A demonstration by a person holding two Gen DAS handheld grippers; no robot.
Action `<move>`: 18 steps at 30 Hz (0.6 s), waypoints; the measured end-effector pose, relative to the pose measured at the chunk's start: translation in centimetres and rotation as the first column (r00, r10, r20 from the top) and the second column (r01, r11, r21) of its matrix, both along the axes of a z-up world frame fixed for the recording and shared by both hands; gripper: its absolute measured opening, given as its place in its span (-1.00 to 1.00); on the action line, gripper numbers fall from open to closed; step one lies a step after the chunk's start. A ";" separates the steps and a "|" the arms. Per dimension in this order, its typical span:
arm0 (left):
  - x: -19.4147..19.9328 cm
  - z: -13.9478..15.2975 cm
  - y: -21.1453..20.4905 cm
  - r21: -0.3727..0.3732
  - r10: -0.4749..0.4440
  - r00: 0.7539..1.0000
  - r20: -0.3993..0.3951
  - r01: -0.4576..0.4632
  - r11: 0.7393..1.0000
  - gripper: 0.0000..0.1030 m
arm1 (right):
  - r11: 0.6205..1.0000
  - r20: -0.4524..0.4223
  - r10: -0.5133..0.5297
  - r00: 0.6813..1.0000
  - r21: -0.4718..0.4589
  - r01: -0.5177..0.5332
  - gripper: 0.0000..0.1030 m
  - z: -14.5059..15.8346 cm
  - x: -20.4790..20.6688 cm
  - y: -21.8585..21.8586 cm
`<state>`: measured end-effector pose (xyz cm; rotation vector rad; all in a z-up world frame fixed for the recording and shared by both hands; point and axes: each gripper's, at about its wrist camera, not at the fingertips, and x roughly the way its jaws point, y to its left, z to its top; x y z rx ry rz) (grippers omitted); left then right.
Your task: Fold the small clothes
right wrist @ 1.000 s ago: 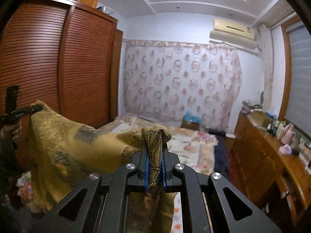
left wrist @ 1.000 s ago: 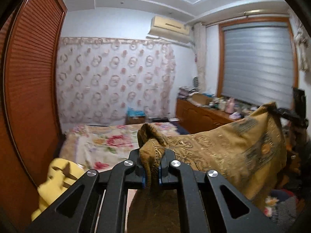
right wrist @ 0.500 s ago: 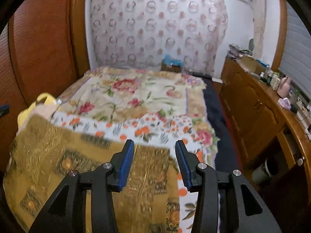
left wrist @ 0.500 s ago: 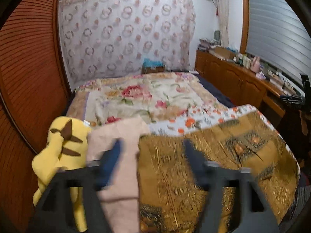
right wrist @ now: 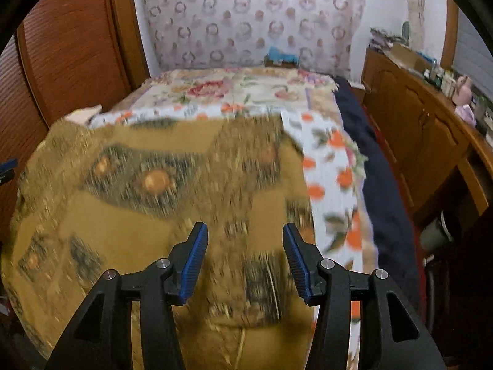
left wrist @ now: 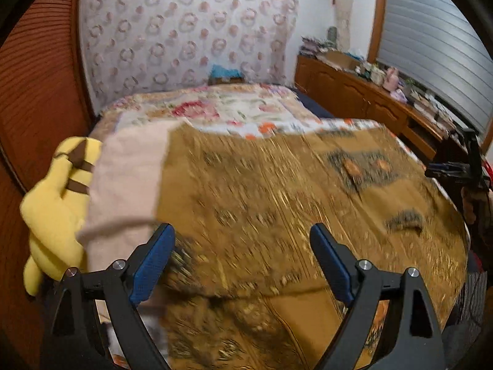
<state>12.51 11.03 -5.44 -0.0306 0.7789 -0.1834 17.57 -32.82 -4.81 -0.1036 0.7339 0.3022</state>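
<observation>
Both claws open over the spread cloth

The golden patterned garment lies flat on the bed, ahead of and below me, its long axis running side to side between my hands. My left gripper gapes wide, my right gripper has just been opening (nothing between either pair); each is nearest its own side's edge.

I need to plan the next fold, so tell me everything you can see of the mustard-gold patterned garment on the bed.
The gold garment is thin woven-looking cloth in mustard with darker ornamental patches and orange dots. It lies spread fairly flat across the near end of the floral bedspread, its near edge doubled or draped over. Its left side borders or overlaps a pale pink cloth. Both tongs, left and right, hover open above it, gripping nothing. Motion blur hides finer detail.
</observation>
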 end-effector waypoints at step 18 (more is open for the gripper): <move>0.1 -5.0 -4.7 0.254 0.005 0.999 -0.053 0.009 0.967 0.93 | 0.998 0.029 -0.049 0.998 -0.030 0.050 0.02 -3.5 0.0 0.6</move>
